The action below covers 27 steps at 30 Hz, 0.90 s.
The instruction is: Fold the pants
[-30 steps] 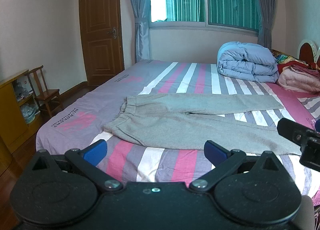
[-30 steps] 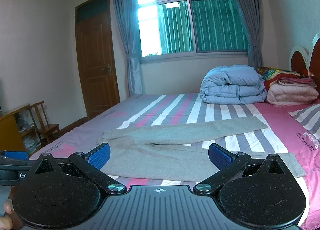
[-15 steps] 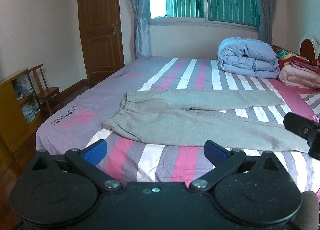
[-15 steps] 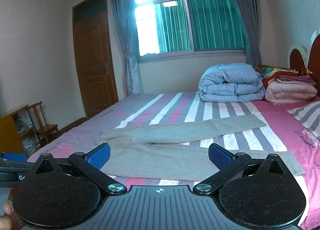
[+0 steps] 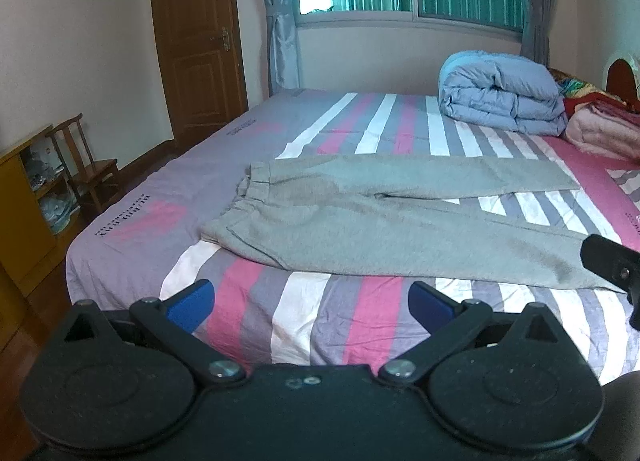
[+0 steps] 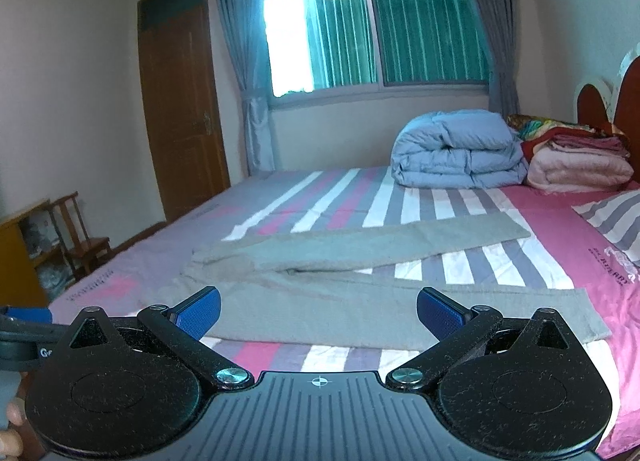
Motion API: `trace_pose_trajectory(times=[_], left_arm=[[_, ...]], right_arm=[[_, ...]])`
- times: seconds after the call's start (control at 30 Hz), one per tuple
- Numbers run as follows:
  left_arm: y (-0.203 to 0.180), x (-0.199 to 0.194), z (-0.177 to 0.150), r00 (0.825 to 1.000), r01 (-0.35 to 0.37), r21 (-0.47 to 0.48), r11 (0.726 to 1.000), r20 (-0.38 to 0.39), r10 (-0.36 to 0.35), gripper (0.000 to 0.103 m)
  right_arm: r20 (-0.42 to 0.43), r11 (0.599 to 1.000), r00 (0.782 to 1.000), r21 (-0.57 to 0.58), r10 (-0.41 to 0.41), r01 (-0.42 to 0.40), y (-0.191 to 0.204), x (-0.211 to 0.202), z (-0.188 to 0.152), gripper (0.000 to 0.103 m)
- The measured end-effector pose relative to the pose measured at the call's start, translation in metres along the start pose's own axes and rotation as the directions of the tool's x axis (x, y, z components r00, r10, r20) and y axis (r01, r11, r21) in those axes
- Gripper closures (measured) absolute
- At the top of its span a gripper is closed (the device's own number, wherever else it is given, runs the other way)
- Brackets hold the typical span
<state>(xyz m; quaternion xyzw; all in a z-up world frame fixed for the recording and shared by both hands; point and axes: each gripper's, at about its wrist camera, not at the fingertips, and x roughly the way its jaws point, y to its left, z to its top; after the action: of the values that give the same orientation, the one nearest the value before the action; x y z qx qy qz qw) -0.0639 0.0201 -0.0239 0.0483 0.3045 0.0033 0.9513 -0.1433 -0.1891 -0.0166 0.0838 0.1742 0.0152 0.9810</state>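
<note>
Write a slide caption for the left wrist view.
Open left gripper faces grey pants spread flat on striped bed.

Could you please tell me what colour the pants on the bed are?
Plain light grey pants, best seen in the left wrist view.

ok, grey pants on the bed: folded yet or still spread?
Spread. The grey pants lie flat on the striped bed, both legs splayed apart in a V, nothing doubled over. Both grippers are open and off the fabric.
</note>
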Motion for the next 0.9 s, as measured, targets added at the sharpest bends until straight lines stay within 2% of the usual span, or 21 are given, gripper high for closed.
trace_pose_trajectory(times=[0.37, 0.57, 0.73, 0.9], left_arm=[[-0.008, 0.037, 0.026, 0.999, -0.032, 0.027, 0.999, -0.041, 0.033, 0.006], [-0.006, 0.065, 0.047, 0.997, -0.035, 0.036, 0.999, -0.065, 0.038, 0.006], [-0.007, 0.094, 0.068, 0.996, -0.021, 0.085, 0.996, -0.080, 0.028, 0.006], [-0.002, 0.135, 0.091, 0.991, 0.002, 0.087, 0.996, -0.133, 0.009, 0.006]], right_arm=[[-0.044, 1.000, 0.999, 0.002, -0.013, 0.013, -0.020, 0.039, 0.009, 0.000], [-0.065, 0.999, 0.998, -0.031, 0.027, -0.029, -0.025, 0.067, 0.021, 0.000], [-0.095, 0.997, 0.994, -0.057, 0.047, -0.053, -0.028, 0.099, 0.032, 0.000], [-0.132, 0.988, 0.988, -0.122, 0.074, -0.091, -0.025, 0.142, 0.047, 0.000]])
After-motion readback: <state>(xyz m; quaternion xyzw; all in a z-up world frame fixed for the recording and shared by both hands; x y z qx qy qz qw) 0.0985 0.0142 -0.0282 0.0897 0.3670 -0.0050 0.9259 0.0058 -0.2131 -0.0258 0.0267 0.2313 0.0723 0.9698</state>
